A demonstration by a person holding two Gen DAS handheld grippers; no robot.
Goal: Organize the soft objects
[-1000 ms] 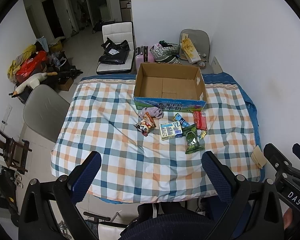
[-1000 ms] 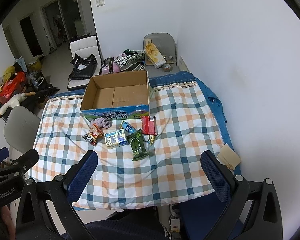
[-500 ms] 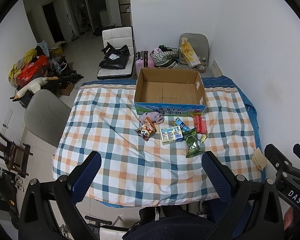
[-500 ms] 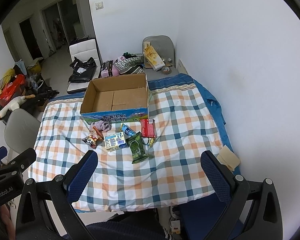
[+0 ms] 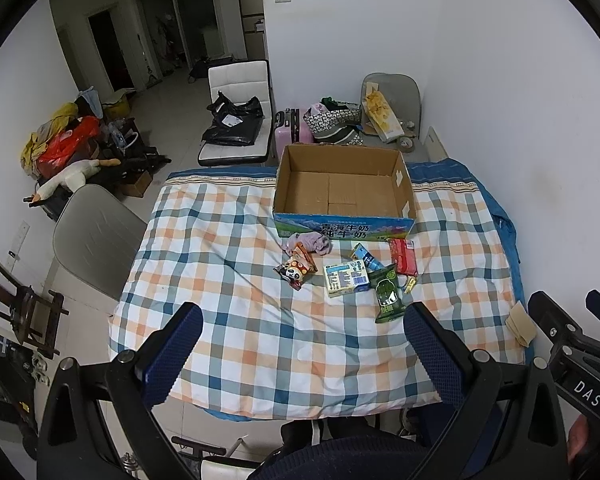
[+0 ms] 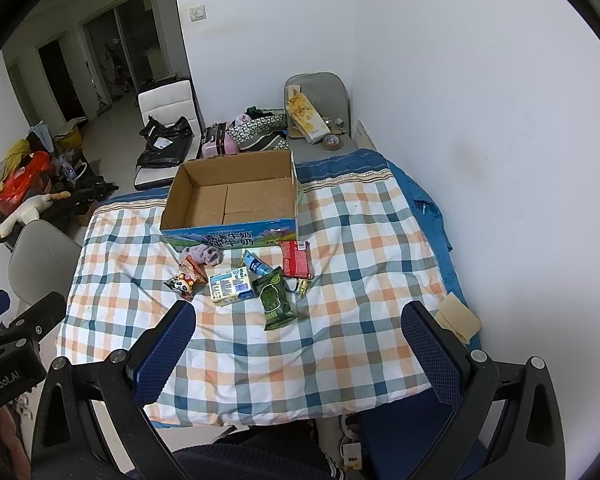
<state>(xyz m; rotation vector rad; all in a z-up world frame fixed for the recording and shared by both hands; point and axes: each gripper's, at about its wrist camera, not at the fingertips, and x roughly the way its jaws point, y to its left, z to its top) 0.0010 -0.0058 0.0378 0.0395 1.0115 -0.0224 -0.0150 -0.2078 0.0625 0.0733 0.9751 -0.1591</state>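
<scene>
An open, empty cardboard box (image 5: 342, 196) (image 6: 232, 204) stands at the far side of a checked-cloth table (image 5: 228, 320) (image 6: 360, 320). In front of it lie a purple sock bundle (image 5: 310, 241) (image 6: 205, 255), a panda snack pack (image 5: 295, 272) (image 6: 182, 282), a white-blue carton (image 5: 346, 278) (image 6: 231, 285), a green pouch (image 5: 388, 292) (image 6: 276, 298), a blue tube (image 5: 366, 258) (image 6: 256, 266) and a red pack (image 5: 403, 257) (image 6: 296, 259). My left gripper (image 5: 300, 348) and right gripper (image 6: 296, 344) are both open and empty, held high above the table's near edge.
A beige cloth (image 5: 520, 324) (image 6: 458, 318) lies at the table's right edge near the white wall. Grey chairs stand at the left (image 5: 94, 236) and behind the box (image 6: 318, 92). A white chair with a black bag, a pink suitcase and floor clutter lie beyond.
Both grippers have risen and drawn back a little, so the table and objects look smaller and farther. Nothing on the table has moved.
</scene>
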